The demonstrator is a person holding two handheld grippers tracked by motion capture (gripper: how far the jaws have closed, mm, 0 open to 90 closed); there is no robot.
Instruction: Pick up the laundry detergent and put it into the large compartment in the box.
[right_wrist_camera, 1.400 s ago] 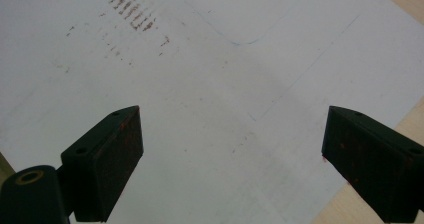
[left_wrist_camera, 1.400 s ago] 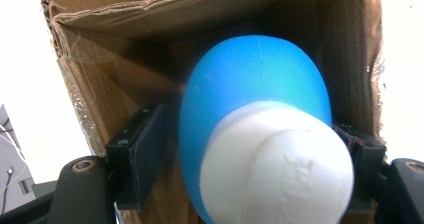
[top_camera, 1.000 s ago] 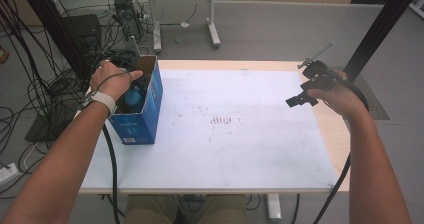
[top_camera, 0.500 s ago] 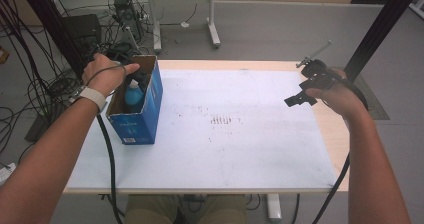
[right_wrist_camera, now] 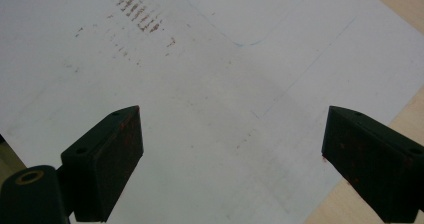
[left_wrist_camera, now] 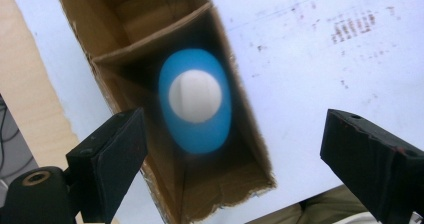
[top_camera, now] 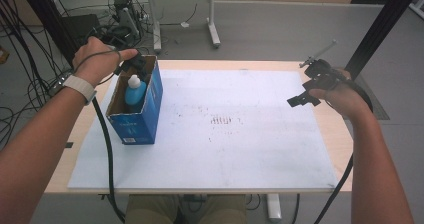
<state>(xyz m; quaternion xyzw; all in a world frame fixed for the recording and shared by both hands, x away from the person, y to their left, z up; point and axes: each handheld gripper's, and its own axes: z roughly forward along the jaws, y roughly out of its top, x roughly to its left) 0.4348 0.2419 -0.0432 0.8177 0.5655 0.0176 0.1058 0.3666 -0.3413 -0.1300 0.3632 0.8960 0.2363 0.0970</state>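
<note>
**What you can't really make out here**

The blue bottle (left_wrist_camera: 195, 101) is blurry in the left gripper view, and the cardboard box (top_camera: 150, 111) walls hide its lower body from above. The left gripper (top_camera: 136, 63) is mostly tucked behind the hand (top_camera: 95, 59).

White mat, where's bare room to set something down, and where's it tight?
The white mat lies bare from the blue box across to the right gripper, and along the near edge. It is tight at the far left: the box holds a blue bottle, with the open left gripper just above it.
</note>
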